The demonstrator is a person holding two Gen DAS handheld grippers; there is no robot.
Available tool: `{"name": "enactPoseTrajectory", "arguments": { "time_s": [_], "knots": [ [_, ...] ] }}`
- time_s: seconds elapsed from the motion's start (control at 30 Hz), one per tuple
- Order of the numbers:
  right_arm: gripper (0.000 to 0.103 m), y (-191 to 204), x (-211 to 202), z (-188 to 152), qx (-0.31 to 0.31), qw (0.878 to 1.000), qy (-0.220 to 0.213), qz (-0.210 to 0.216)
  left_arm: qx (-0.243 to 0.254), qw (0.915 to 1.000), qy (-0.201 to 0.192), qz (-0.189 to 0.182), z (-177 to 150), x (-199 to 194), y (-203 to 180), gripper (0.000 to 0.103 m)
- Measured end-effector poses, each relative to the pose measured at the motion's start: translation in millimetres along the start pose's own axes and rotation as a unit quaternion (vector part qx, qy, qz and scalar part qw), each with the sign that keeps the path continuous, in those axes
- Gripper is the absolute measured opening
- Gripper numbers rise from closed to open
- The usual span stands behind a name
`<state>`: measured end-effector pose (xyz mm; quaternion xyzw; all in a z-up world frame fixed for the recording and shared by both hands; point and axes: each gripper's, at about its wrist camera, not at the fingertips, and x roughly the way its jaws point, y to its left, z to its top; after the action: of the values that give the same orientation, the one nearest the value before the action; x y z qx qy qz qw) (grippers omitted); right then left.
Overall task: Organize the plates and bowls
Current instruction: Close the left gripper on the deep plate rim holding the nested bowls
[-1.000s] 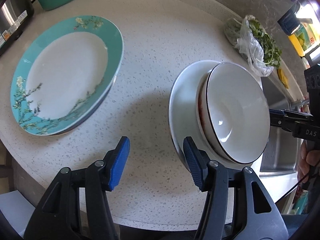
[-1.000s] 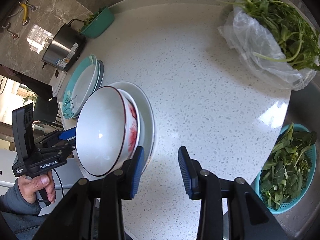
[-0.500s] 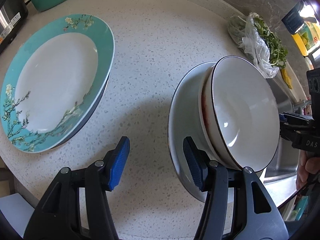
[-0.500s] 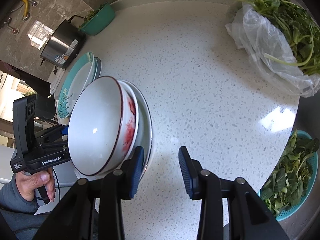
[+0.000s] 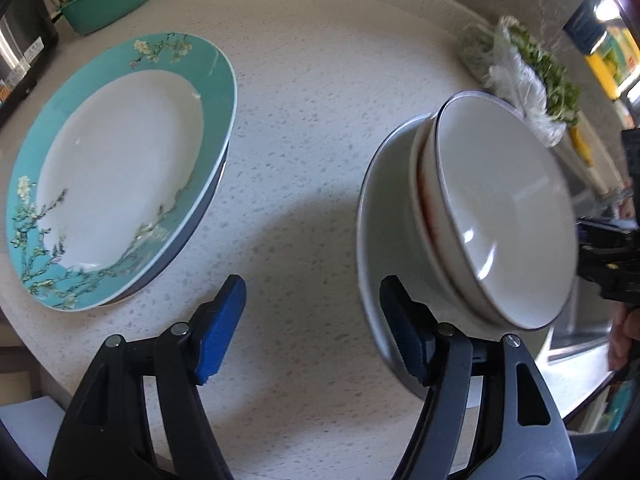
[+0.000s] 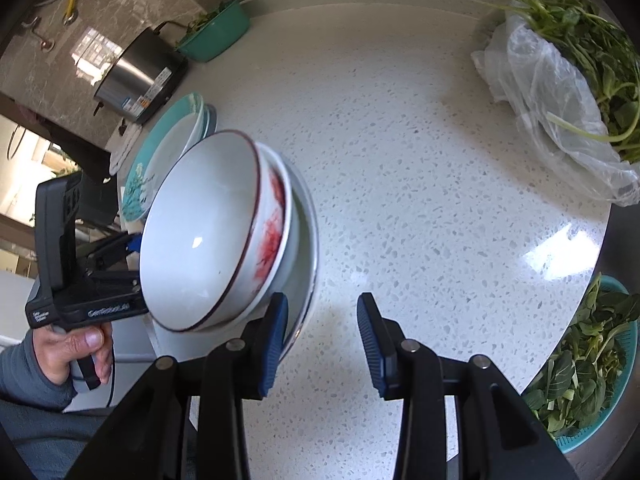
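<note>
A white plate (image 5: 384, 208) carries two stacked white bowls (image 5: 504, 216); the lower one has a red pattern. The stack also shows in the right wrist view (image 6: 208, 232), where the plate (image 6: 308, 240) lies under the bowls. My left gripper (image 5: 312, 328) is open, with its right finger at the white plate's near rim. My right gripper (image 6: 322, 340) is open, with its left finger at the plate's rim on the opposite side. A stack of teal-rimmed floral plates (image 5: 116, 168) lies on the counter to the left, also in the right wrist view (image 6: 168, 156).
A white speckled counter (image 6: 400, 160) carries a plastic bag of greens (image 6: 568, 80), a teal basket of greens (image 6: 592, 364), a teal bowl of greens (image 6: 216, 36) and a steel cooker (image 6: 140, 76). A sink (image 5: 576, 336) lies past the counter edge.
The plate with bowls has shifted nearer to both grippers and looks larger in both views. Both grippers stayed open.
</note>
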<state>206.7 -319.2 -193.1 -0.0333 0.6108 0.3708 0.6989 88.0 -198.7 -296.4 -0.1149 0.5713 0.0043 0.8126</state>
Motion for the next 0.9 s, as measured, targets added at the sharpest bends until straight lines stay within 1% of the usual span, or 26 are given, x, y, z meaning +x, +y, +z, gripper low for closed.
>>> {"name": "enactPoseTrajectory", "arguments": {
  "time_s": [0.07, 0.13, 0.27, 0.4, 0.67, 0.9],
  "knots": [
    [0.039, 1.5, 1.7, -0.9, 0.000, 1.000, 0.001, -0.002, 0.006, 1.0000, 0.005, 0.000, 0.5, 3.5, -3.7, 0.068],
    [0.040, 1.2, 4.9, -1.0, 0.007, 1.000, 0.003, -0.002, 0.016, 0.9998, 0.009, -0.007, 0.3, 6.5, -9.8, 0.068],
    [0.041, 0.1, 11.2, 0.1, 0.016, 1.000, 0.006, -0.003, 0.032, 0.9995, 0.006, -0.008, -1.5, 10.0, -20.0, 0.068],
    [0.041, -1.6, 15.0, -0.2, 0.020, 1.000, 0.004, -0.002, 0.017, 0.9997, 0.006, -0.015, -0.9, 10.8, -15.7, 0.067],
    [0.041, -2.2, 19.0, 0.4, 0.023, 1.000, -0.002, 0.008, 0.001, 0.9995, -0.005, -0.030, 4.6, 11.2, -8.9, 0.057],
    [0.041, -1.8, 23.1, 1.1, 0.027, 0.999, -0.005, 0.015, -0.002, 0.9994, -0.012, -0.033, 7.8, 11.7, -7.0, 0.056]
  ]
}}
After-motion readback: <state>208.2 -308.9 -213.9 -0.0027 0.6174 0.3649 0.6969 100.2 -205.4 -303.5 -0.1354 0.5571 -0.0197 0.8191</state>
